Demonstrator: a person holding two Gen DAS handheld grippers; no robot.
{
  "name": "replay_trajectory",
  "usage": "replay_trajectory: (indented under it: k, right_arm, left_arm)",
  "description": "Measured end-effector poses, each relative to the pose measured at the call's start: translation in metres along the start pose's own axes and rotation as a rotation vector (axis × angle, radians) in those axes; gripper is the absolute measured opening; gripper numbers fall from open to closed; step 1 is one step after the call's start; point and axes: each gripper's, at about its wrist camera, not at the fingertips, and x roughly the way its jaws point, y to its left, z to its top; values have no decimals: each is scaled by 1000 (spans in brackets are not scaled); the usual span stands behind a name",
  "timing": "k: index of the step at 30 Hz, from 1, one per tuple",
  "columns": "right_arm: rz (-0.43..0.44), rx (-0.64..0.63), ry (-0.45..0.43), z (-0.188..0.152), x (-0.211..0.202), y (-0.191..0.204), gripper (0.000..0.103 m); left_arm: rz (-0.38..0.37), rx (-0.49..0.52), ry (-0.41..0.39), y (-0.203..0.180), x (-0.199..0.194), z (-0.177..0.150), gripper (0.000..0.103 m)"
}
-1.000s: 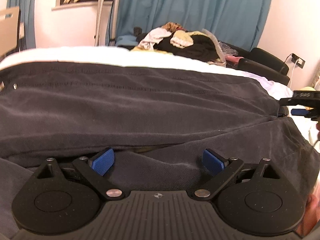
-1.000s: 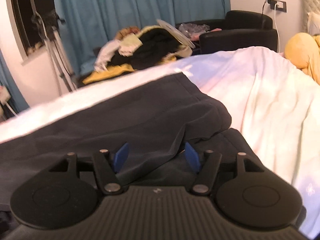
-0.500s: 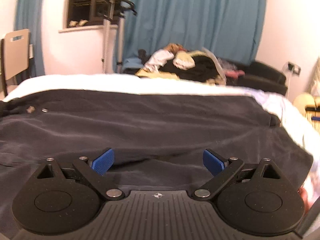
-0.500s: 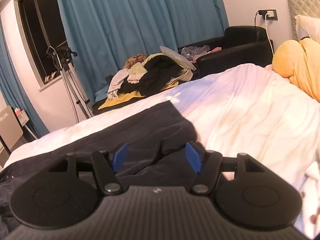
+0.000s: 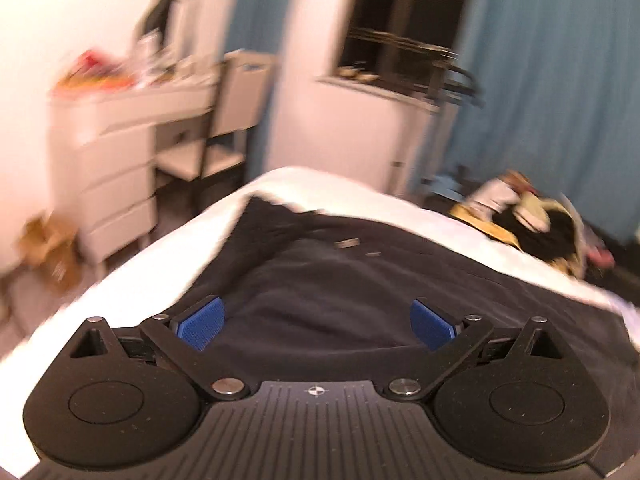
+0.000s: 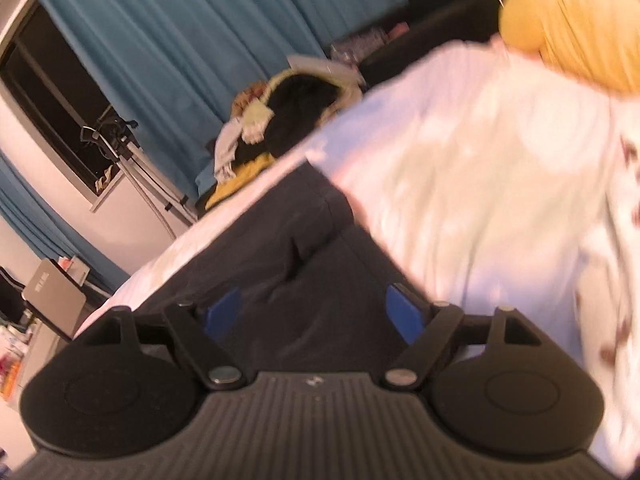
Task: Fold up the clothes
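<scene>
A dark grey pair of trousers (image 5: 360,280) lies spread on the white bed (image 5: 320,184), folded lengthwise; it also shows in the right wrist view (image 6: 280,248). My left gripper (image 5: 316,322) is open and empty, hovering above the waist end of the garment. My right gripper (image 6: 314,314) is open and empty, tilted, above the leg end of the trousers. Both views are motion-blurred.
A pile of mixed clothes (image 5: 532,224) lies beyond the bed by the blue curtain (image 6: 180,60). A white dresser (image 5: 112,152) and chair (image 5: 224,120) stand left of the bed. A yellow cushion (image 6: 572,28) sits at the bed's right end. A tripod (image 6: 132,160) stands near the window.
Both grippers have lifted away from the trousers. The left view has swung left toward the dresser. The right view has tilted and its fingers have opened wider.
</scene>
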Motion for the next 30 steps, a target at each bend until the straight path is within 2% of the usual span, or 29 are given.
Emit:
replay_trajectory:
  k: [2,7,9,13,18,22,23,24,25,26,30]
  right_arm:
    - [12,59,46,-10,3,-10,82]
    - [22,213,158,-40,15,-32,82]
    - [18,240,189,-49,21,-38,82]
    - [17,283,208,-58,36,-50,82]
    - [58,318,139,-55,42,-54,81]
    - [65,302,109,-56,46,-50,79]
    - [54,307,96,-58,46,-50,74]
    - [42,322,78,-60,44,-52,70]
    - [34,328,65,-61,41,-51,64]
    - [43,316,58,-61,39,-49,64]
    - [37,264,50,-56,36,-40,63]
  left_arm:
    - [3,-124,26,35,-5,-6,100]
    - [-84,-504,74,114,-5,-37,100]
    - [-98,-608,94,136,-3,-49,100]
    - [-111,-636,125,146,11,-57,100]
    - [-213,-663,186,138,48,-60,99]
    - [-204,-653,246,131,77,-62,99]
    - [-206,-648,255,130,80,-62,98]
    - [-193,-624,273,127,82,-60,96]
    - [-166,-585,291,122,81,-56,84]
    - [-158,-562,292,120,78,-53,74]
    - [-185,-555,313,122,74,-45,70]
